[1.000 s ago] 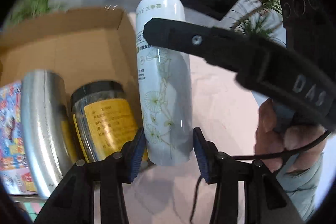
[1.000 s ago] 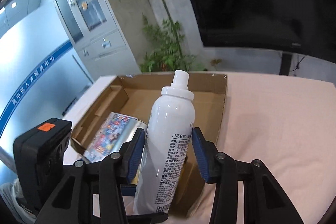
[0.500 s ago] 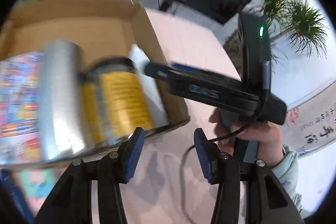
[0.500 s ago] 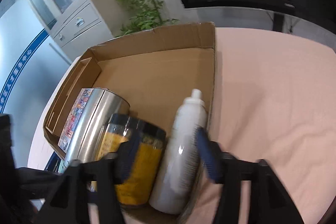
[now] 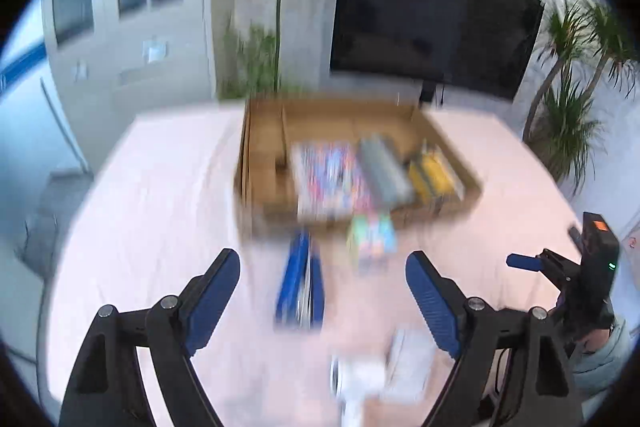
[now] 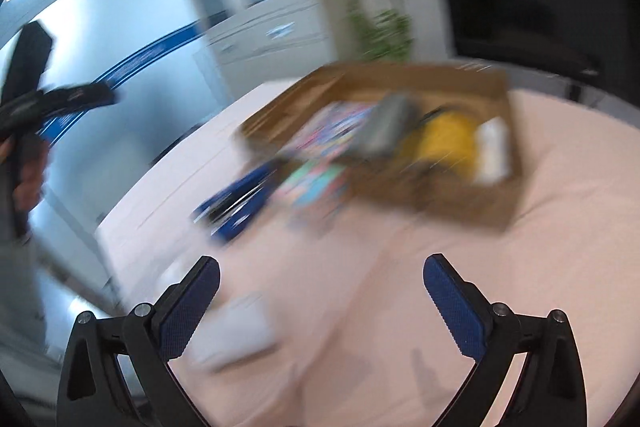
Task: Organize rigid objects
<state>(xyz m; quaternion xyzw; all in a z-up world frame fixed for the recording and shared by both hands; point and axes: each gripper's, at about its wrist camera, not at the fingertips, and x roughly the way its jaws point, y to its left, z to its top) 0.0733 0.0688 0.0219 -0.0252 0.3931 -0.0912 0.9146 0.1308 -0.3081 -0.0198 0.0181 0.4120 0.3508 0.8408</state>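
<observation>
The cardboard box (image 5: 264,163) (image 6: 460,211) sits on the pink table and holds a colourful book (image 5: 332,179), a silver can (image 5: 384,167) (image 6: 388,127), a yellow-labelled jar (image 5: 434,175) (image 6: 444,139) and the white spray bottle (image 6: 494,151). In front of the box lie a blue item (image 5: 300,287) (image 6: 236,203) and a colourful pack (image 5: 372,239) (image 6: 316,179). My left gripper (image 5: 322,291) is open and empty, well back from the box. My right gripper (image 6: 320,301) is open and empty, also back from the box. Both views are blurred.
A white object (image 5: 376,371) (image 6: 236,331) lies on the table near both grippers. A dark screen (image 5: 432,11) and plants (image 5: 568,107) stand behind the table. A cabinet (image 5: 132,11) is at the left. The right gripper shows in the left wrist view (image 5: 520,261).
The white spray bottle was laid in the box beside the yellow jar and let go. Both grippers opened wide and pulled back from the box.
</observation>
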